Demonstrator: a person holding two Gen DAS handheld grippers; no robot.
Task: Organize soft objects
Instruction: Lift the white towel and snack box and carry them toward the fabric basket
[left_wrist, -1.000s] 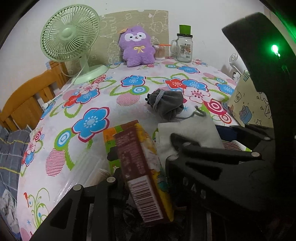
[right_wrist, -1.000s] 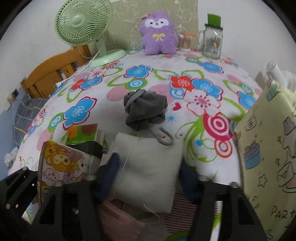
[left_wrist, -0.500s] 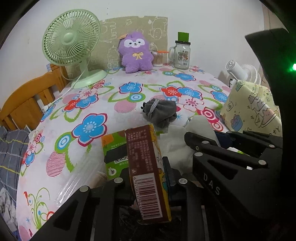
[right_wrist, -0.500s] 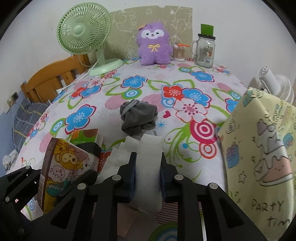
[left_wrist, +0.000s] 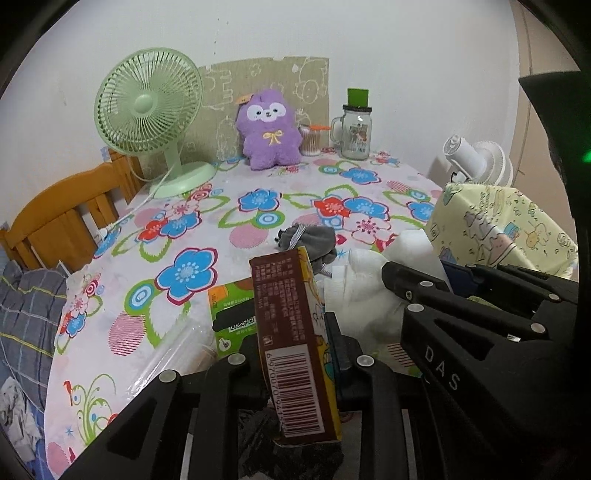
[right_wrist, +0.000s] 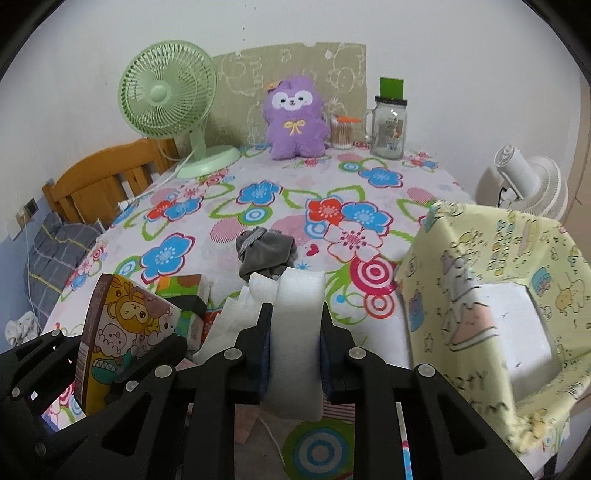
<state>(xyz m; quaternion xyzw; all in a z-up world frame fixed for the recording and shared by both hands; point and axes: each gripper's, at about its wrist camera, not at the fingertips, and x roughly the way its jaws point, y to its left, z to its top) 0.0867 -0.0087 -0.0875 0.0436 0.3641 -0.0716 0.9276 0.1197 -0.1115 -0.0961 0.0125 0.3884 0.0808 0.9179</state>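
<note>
My right gripper (right_wrist: 295, 321) is shut on a white foam pad (right_wrist: 299, 291), squeezed into a fold and lifted off the floral tablecloth (right_wrist: 258, 192). A brown and yellow cartoon snack carton (left_wrist: 291, 325) stands upright in my left gripper (left_wrist: 288, 336), which is shut on it. The same carton (right_wrist: 122, 325) shows at lower left in the right wrist view. Just beyond both grippers a grey drawstring pouch (right_wrist: 264, 253) lies on the cloth. More white padding (left_wrist: 354, 295) lies under the foam. A purple plush toy (right_wrist: 295, 118) sits at the table's far edge.
A yellow cartoon-print covered box (right_wrist: 498, 277) stands close on the right. A green packet (left_wrist: 231, 314) lies flat by the carton. Along the far edge stand a green desk fan (left_wrist: 147, 110), a cotton-swab cup and a glass jar (left_wrist: 354, 129). A wooden chair (left_wrist: 55, 221) is on the left.
The right gripper closed on the white foam pad, folding it, and lifted it. The left gripper tightened on the carton and raised it upright. Both hands rose and drew back.
</note>
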